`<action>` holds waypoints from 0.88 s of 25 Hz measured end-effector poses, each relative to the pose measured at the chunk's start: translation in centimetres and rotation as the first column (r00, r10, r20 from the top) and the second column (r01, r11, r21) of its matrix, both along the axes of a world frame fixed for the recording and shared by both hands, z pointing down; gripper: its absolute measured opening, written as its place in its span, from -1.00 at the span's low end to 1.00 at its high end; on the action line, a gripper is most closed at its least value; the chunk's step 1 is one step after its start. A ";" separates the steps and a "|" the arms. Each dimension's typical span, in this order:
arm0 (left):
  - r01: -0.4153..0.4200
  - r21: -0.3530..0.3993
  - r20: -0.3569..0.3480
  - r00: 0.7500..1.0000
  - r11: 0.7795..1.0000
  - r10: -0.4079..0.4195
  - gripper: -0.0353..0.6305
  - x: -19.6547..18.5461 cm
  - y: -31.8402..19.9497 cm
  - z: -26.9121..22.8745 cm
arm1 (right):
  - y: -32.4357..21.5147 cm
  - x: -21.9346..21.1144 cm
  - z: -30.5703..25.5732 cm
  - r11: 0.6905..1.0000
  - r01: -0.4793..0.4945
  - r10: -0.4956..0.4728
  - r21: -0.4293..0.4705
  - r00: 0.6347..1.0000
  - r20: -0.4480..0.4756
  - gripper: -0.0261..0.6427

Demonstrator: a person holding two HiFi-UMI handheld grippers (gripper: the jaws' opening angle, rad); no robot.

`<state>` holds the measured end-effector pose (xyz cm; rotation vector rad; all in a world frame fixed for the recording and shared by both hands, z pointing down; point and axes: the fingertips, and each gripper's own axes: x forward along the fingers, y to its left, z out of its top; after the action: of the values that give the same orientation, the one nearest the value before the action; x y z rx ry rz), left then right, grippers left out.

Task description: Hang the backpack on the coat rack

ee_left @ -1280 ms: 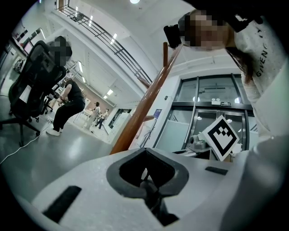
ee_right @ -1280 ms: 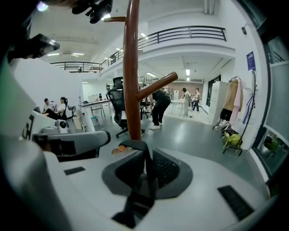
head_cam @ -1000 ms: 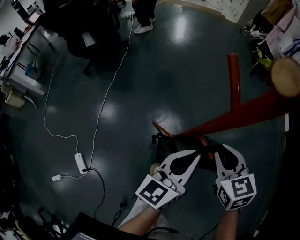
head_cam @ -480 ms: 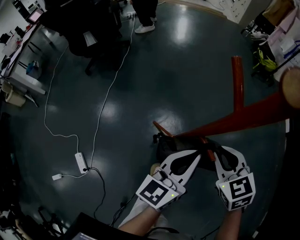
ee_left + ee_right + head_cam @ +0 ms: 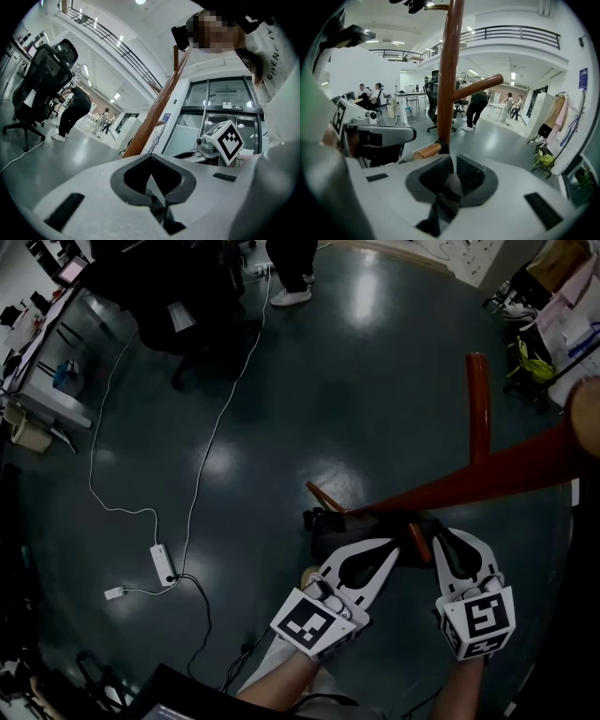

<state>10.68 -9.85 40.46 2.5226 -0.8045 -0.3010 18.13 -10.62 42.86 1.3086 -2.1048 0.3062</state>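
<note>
The coat rack's red-brown pole [image 5: 487, 474] slants across the head view, with pegs [image 5: 479, 404] branching off it. A dark backpack [image 5: 323, 526] hangs low beside the pole, mostly hidden under the grippers. My left gripper [image 5: 394, 551] and right gripper [image 5: 439, 540] sit on either side of a short orange peg [image 5: 419, 542]. In the left gripper view the left gripper [image 5: 151, 185] is shut on a dark strap [image 5: 161, 213], with the pole [image 5: 159, 108] beyond. In the right gripper view the right gripper [image 5: 452, 171] is shut on a strap [image 5: 440, 206], just before the pole [image 5: 449, 70] and a short peg [image 5: 426, 151].
White cables and a power strip [image 5: 161, 565] lie on the dark floor at left. A black office chair [image 5: 178, 296] and a standing person's shoes [image 5: 286, 296] are at the top. Desks [image 5: 47, 381] line the left edge; hanging clothes [image 5: 562, 306] are at the far right.
Both grippers stay shut close to the pole. The orange peg now shows more plainly between their tips, and the pole's top has slid towards the right edge.
</note>
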 end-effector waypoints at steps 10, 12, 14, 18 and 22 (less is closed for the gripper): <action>-0.002 0.028 0.006 1.000 1.000 0.002 -0.86 -0.4 0.2 -1.5 | 0.7 0.1 -2.8 0.994 -0.103 0.095 0.044 0.983 0.156 -0.81; 0.000 0.042 0.010 1.000 0.999 0.000 -0.86 -0.5 0.5 -2.0 | 1.4 0.4 -3.1 0.991 -0.121 0.112 0.058 0.984 0.138 -0.81; -0.004 0.044 0.010 1.000 0.999 0.004 -0.86 -0.4 1.1 -2.5 | 2.2 0.9 -2.9 0.986 -0.154 0.149 0.059 0.985 0.087 -0.82; -0.014 0.089 0.024 1.000 0.996 0.012 -0.86 -1.0 2.7 -2.7 | 4.0 -0.6 -4.2 0.984 -0.164 0.153 0.074 0.978 0.138 -0.82; 0.000 0.102 0.026 1.000 0.995 -0.003 -0.86 -2.5 4.1 -3.8 | 6.2 -3.6 -5.2 0.990 -0.108 0.094 0.095 0.985 0.144 -0.83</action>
<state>8.20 -5.74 36.65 2.6259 -0.8208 -0.3177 14.56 -4.37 37.62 1.4967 -2.1984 0.3449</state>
